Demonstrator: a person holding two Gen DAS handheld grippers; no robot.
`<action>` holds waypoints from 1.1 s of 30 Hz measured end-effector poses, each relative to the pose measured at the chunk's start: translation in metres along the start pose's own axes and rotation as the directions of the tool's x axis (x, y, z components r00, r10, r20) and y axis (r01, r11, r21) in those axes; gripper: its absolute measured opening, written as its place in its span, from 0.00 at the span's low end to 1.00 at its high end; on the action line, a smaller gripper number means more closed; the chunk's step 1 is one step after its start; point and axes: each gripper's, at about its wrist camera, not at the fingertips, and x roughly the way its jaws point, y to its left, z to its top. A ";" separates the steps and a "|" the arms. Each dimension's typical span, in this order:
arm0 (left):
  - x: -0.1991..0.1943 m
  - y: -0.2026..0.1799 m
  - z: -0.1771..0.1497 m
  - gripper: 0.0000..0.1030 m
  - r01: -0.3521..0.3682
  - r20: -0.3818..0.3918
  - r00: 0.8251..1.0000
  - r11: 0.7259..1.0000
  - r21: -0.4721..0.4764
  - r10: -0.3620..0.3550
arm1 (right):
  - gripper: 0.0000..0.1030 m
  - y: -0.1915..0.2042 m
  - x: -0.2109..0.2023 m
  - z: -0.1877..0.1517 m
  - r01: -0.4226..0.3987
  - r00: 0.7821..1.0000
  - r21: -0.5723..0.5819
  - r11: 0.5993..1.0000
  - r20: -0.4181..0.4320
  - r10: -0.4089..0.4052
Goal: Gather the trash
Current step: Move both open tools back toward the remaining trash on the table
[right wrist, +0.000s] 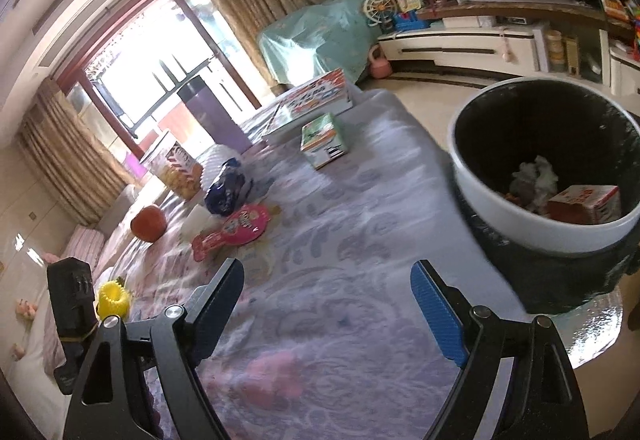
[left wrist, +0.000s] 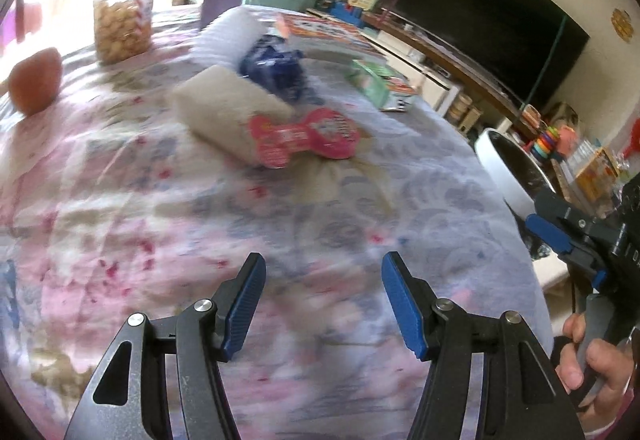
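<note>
**Both claws empty over the flowered cloth, bin off to the right**

While both claws hang over the table, neither has anything between its blue pads. The left gripper (left wrist: 323, 304) stands parted with only cloth showing in the gap; the right gripper (right wrist: 327, 314) is spread wider, also empty.

Under them lies a floral tablecloth (left wrist: 280, 224) in pink, lilac and white, wrinkled and blurred close to the lenses. Ahead of the left claw, well apart from its tips, a pink bone-shaped wrapper (left wrist: 304, 138) leans against a pale sponge-like block (left wrist: 228, 108). Beyond those sit a crumpled blue bag (left wrist: 276, 66) and a green-and-white carton (left wrist: 380, 84); far ahead and left are an orange fruit (left wrist: 34, 80) and a clear tub of snacks (left wrist: 120, 28). A small yellow toy (right wrist: 113, 298) lies left of the right claw, near the table edge.

Ahead and to the right of the right claw, off the table's edge, stands the trash bin (right wrist: 520, 216), white-rimmed with a black liner, holding crumpled paper and a red-and-white box (right wrist: 584, 204).

Farther ahead, the room has a bright balcony door (right wrist: 160, 80) flanked by tan curtains, a large dark television (left wrist: 480, 8) over a low white cabinet, and red ornaments on the wall. A hand (left wrist: 592, 364) grips the right tool's handle.
</note>
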 end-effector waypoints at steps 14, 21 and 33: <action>0.008 0.038 0.032 0.58 -0.092 0.025 0.995 0.994 -0.058 0.093 | 0.84 0.014 0.024 -0.005 -0.022 0.999 0.003 1.000 -0.037 0.023; 0.009 0.060 0.058 0.58 -0.095 0.080 0.991 0.988 -0.119 0.105 | 0.84 0.017 0.032 -0.004 -0.033 0.998 -0.002 0.999 -0.045 0.033; 0.059 0.076 0.087 0.44 0.014 0.092 0.996 0.997 -0.078 -0.007 | 0.84 0.019 0.047 0.000 -0.029 0.998 0.002 1.000 -0.057 0.030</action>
